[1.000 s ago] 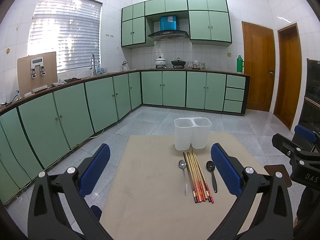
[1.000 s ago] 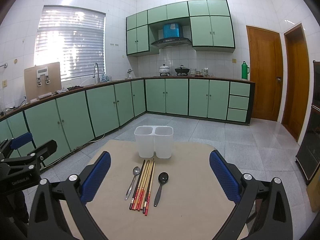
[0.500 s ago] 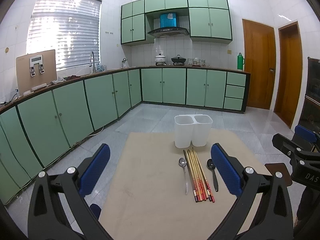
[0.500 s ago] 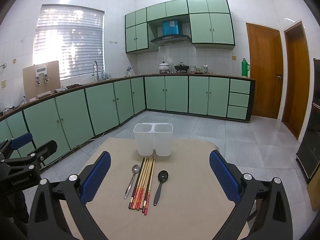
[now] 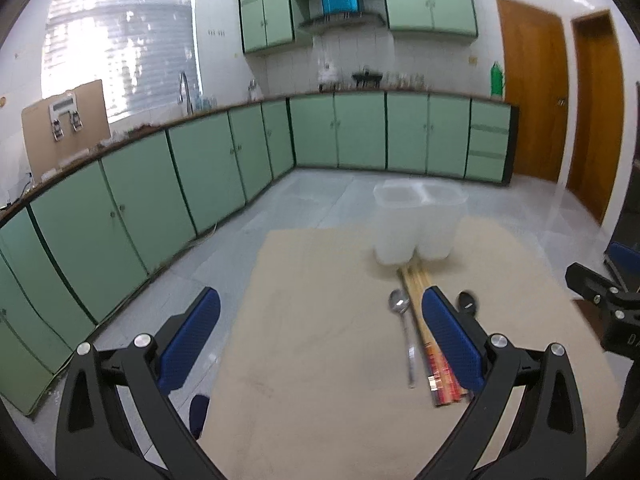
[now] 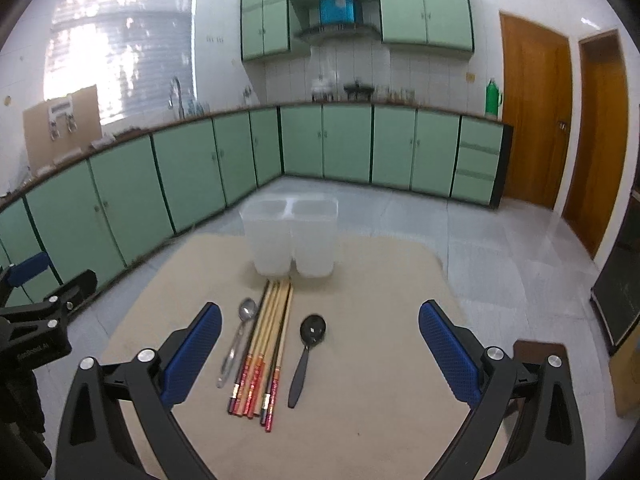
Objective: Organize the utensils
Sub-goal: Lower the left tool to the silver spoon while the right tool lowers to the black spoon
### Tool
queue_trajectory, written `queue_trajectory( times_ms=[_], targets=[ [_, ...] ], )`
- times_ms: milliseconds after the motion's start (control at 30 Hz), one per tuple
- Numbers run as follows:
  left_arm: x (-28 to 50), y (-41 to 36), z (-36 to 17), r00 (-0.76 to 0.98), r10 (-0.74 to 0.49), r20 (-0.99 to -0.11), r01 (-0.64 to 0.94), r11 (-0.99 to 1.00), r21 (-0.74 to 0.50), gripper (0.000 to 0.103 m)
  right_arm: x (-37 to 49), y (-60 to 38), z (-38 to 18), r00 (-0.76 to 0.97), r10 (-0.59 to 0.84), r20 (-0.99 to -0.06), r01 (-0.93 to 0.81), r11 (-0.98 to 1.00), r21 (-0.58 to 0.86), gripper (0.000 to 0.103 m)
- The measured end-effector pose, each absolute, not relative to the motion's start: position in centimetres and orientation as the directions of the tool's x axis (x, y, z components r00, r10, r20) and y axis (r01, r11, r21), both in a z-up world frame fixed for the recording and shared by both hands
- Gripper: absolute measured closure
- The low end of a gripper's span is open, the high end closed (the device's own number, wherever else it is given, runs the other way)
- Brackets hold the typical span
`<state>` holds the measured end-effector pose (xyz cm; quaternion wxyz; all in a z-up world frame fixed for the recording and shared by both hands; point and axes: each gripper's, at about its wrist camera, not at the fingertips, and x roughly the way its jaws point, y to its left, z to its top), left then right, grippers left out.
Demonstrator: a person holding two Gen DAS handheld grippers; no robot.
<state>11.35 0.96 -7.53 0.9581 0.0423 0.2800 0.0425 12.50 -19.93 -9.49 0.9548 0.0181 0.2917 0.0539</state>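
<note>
Two grippers — left [image 5: 318,338], right [image 6: 320,344] — gape wide over beige table [image 6: 380,420] amid green cabinets [image 6: 192,176].

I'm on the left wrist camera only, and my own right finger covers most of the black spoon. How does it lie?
Observer: The right wrist view shows the black spoon whole. Its bowl points toward the white container, and it lies apart from the chopsticks.
Operator: Is the right gripper holding anything?
Observer: No. The right gripper is open and empty, with the utensils between its fingers in that view.
Operator: Are the chopsticks' red ends even?
Observer: No. The one nearest the black spoon sticks out closer to the camera than the rest.
</note>
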Motion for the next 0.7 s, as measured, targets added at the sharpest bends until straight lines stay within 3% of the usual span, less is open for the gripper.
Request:
queue_trajectory(
  times_ms=[367,567,700],
  targets=[
    [19.0,2.2,-15.1,0.697,0.101,-0.71,-0.056,0.995,0.086,0.005,23.5,-19.2,-19.5,0.628,0.133,-0.767,-0.024,0.988,0.151,0.028],
    [21.1,2.0,-16.7,0.67,0.089,-0.737,-0.036,0.996,0.086,0.005,25.4,-19.2,-21.1,0.595,0.141,-0.791,-0.009,0.986,0.169,0.036],
    [22.7,1.6,-17.5,0.657,0.075,-0.75,-0.028,0.997,0.076,0.006,26.1,-18.9,-22.0,0.572,0.144,-0.808,-0.01,0.986,0.169,0.047]
  ],
)
